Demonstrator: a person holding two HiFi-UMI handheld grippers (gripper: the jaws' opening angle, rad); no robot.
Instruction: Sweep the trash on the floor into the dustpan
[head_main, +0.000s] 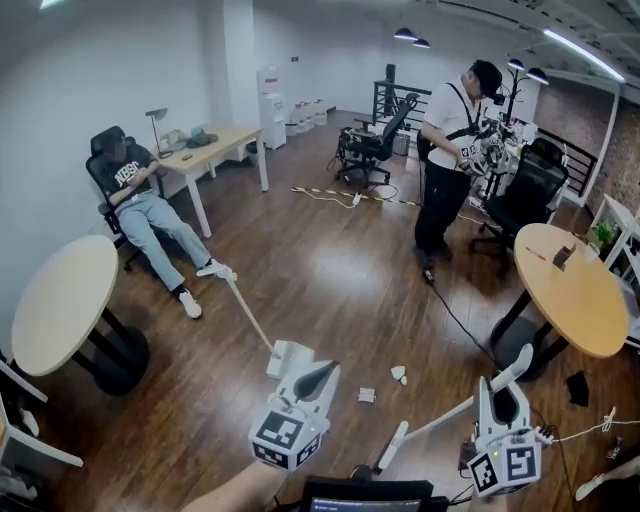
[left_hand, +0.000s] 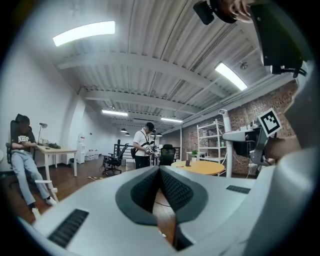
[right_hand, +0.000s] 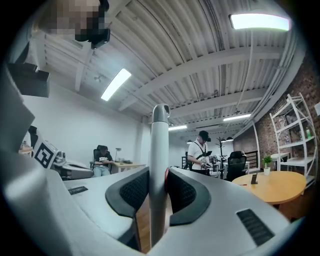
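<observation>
Two small pale scraps of trash (head_main: 398, 374) (head_main: 366, 395) lie on the wood floor ahead of me. My left gripper (head_main: 328, 372) (left_hand: 160, 169) hovers just left of them, shut, with only floor showing behind its touching tips. A white long-handled tool (head_main: 250, 315), probably the dustpan, stands just beyond it, its blocky base (head_main: 290, 357) beside the jaws. My right gripper (head_main: 502, 388) (right_hand: 159, 172) is shut on a pale grey broom handle (right_hand: 160, 140). That handle (head_main: 435, 417) slants down-left toward the floor; its lower end is partly hidden at the frame's bottom.
A round wooden table (head_main: 570, 290) stands right and another (head_main: 55, 300) left. One person (head_main: 445, 150) stands at the back, and a black cable (head_main: 460, 320) trails from that person's feet. Another person (head_main: 150, 210) sits at a desk, legs stretched out.
</observation>
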